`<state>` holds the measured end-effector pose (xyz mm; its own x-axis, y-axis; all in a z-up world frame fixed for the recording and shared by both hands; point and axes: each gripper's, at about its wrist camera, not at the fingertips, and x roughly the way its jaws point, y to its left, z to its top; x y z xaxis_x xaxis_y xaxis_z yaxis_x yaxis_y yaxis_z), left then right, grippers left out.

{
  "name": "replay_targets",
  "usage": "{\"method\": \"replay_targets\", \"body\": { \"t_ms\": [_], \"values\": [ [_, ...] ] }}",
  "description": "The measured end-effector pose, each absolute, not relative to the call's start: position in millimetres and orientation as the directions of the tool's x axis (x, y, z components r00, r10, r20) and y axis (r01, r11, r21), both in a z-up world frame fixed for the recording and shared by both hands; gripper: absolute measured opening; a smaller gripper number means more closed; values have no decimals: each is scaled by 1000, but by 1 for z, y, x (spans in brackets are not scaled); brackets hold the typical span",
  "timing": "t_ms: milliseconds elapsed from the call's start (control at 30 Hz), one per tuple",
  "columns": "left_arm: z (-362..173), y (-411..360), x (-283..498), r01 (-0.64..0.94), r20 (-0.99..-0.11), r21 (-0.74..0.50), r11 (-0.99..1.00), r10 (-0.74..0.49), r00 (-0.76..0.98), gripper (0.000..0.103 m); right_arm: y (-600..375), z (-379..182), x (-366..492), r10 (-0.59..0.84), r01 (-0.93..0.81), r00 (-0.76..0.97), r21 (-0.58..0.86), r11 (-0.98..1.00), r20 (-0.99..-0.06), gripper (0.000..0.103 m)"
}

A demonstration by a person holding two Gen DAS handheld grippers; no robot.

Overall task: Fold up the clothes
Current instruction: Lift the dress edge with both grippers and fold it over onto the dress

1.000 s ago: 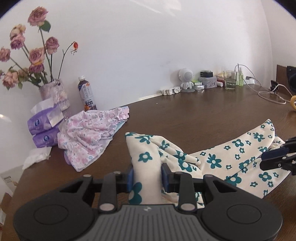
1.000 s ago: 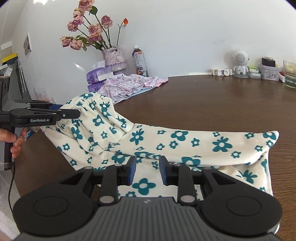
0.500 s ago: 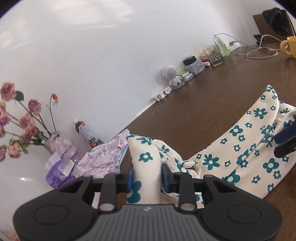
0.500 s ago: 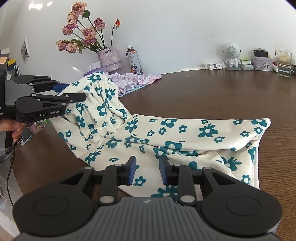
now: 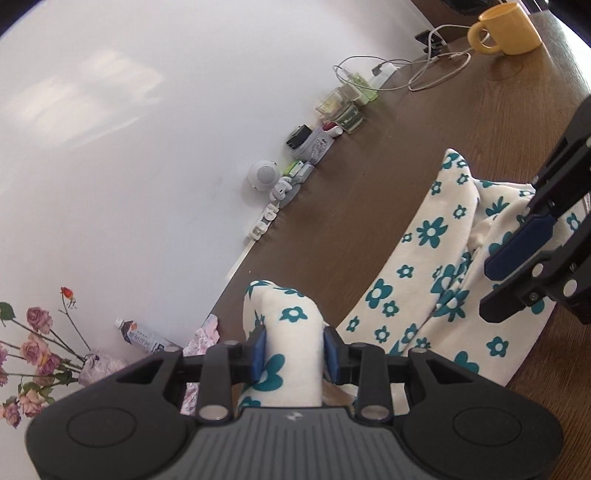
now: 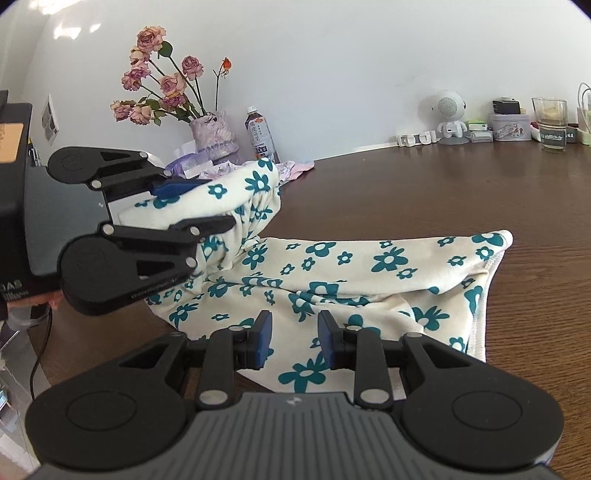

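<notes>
Now carry cream teal-flowered soft cotton garment [image 6: 332,266], bunched waistband clenched in left tongs [image 5: 293,349], level across brown wooden desk [image 6: 424,192], right tongs [image 6: 293,338] released alongside.

A big brown wooden table [image 6: 424,184] stands against a plain white wall [image 6: 332,55]; soft patches of light fall on the wall. At the back edge sit a vase of dried pink roses [image 6: 212,136], a drink bottle [image 6: 260,134], a small round white speaker [image 6: 448,110] and a glass [image 6: 550,123]; a yellow mug [image 5: 506,27] and white cables [image 5: 424,70] lie farther along.
</notes>
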<state>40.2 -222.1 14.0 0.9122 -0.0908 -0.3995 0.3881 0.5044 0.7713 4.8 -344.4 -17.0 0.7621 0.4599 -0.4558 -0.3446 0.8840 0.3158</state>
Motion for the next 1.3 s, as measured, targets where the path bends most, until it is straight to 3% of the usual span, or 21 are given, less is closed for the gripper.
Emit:
{"method": "replay_targets", "body": {
  "t_ms": [433, 767, 1100, 1200, 1300],
  "values": [
    [-26, -249, 28, 423, -404, 820, 385, -135, 905, 31, -361, -18, 0, 432, -314, 779, 315, 896, -453, 29],
    [-30, -247, 18, 368, -328, 858, 358, -169, 930, 29, -358, -22, 2, 420, -308, 772, 298, 904, -476, 30],
    [-40, -248, 16, 406, -358, 850, 334, -198, 912, 29, -353, -21, 4, 401, -295, 773, 282, 913, -492, 31],
    [-39, -247, 15, 423, -368, 834, 353, -214, 905, 36, -354, -16, 2, 398, -284, 778, 293, 913, -486, 31],
    [-29, -243, 12, 476, -403, 778, 410, -256, 879, 53, -354, -12, 1, 394, -273, 784, 305, 913, -479, 32]
  ]
}}
